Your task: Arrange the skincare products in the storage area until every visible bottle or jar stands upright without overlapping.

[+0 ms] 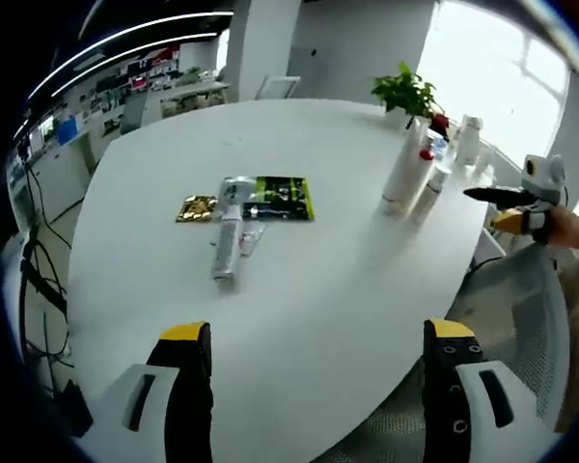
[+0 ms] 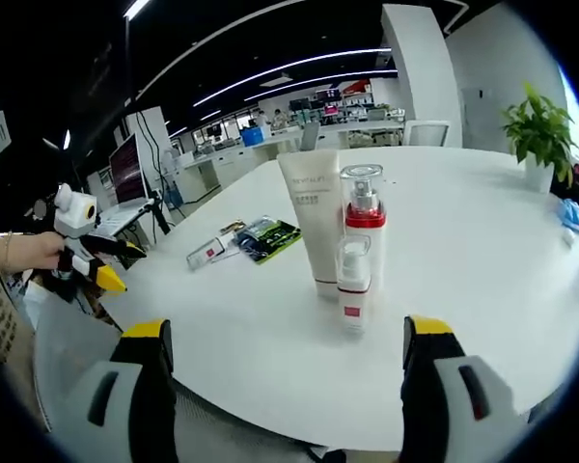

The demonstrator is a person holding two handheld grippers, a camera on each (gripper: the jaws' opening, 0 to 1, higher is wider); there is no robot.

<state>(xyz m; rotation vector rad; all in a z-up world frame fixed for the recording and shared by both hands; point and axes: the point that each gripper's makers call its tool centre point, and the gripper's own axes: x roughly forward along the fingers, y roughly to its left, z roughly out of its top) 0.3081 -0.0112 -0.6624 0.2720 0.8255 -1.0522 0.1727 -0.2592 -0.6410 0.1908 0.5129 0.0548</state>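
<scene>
Three products stand upright in a tight group on the white table (image 2: pixel 482 270): a tall white tube (image 2: pixel 314 220), a clear bottle with a red collar (image 2: pixel 364 214) and a small clear bottle (image 2: pixel 352 286). In the left gripper view the same white tube (image 1: pixel 402 174) stands at the right. A silver tube (image 1: pixel 226 246) lies flat mid-table beside a dark green packet (image 1: pixel 283 198) and a gold packet (image 1: pixel 197 207). My left gripper (image 1: pixel 318 386) is open over the near table edge. My right gripper (image 2: pixel 288 386) is open, just short of the standing group.
A potted plant (image 1: pixel 405 94) and several more containers (image 1: pixel 466 138) stand at the table's far side. The right gripper (image 1: pixel 519 201) enters the left gripper view from the right. A mesh chair (image 1: pixel 521 309) sits at the table edge. Desks and monitors fill the office behind.
</scene>
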